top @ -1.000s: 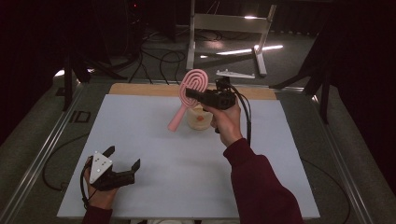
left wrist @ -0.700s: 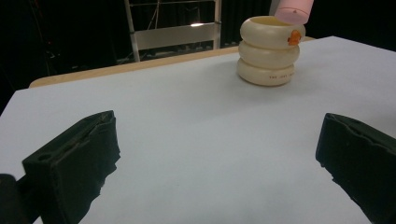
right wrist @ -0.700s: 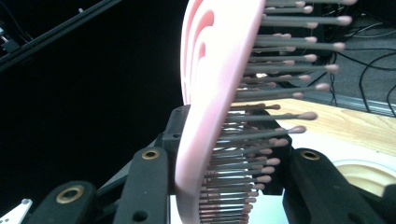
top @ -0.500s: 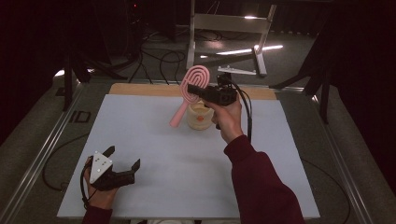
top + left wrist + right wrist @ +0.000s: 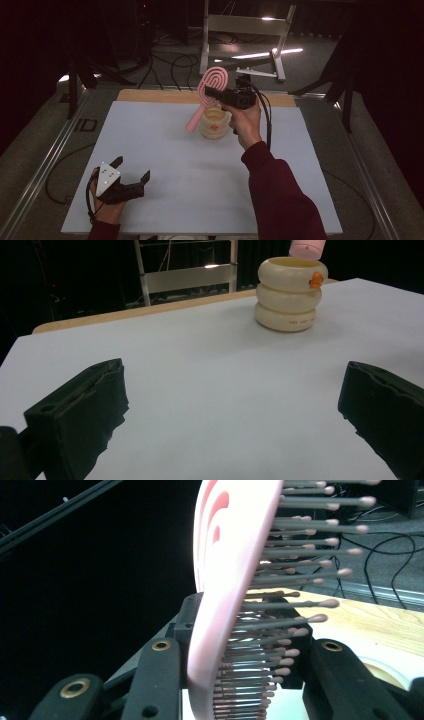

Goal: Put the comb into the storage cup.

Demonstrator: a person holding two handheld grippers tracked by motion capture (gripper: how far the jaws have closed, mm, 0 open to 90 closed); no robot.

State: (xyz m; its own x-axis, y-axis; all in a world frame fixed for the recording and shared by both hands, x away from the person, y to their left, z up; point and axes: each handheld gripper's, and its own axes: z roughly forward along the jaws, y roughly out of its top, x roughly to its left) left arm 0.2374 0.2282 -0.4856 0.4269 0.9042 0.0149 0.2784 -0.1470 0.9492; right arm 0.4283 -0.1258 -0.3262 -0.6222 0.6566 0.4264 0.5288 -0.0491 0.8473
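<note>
Right gripper jaws clamped on pink hairbrush — held tilted in the air, handle end dipping just above the cream ringed holder mid-bench. Left gripper rests low on white bench — jaws spread, nothing between.

Pink hairbrush: oval head with concentric loop cut-outs, upper centre of the high view, tilted, handle slanting down-left with its end just beside the cup's left side. In the right gripper view the brush stands edge-on in mid-frame, grey bristles with pale rounded tips pointing right. Cream cup: three stacked rounded rings, small orange mark near the rim, upright on the worktop at centre; upper right in the left gripper view.
</note>
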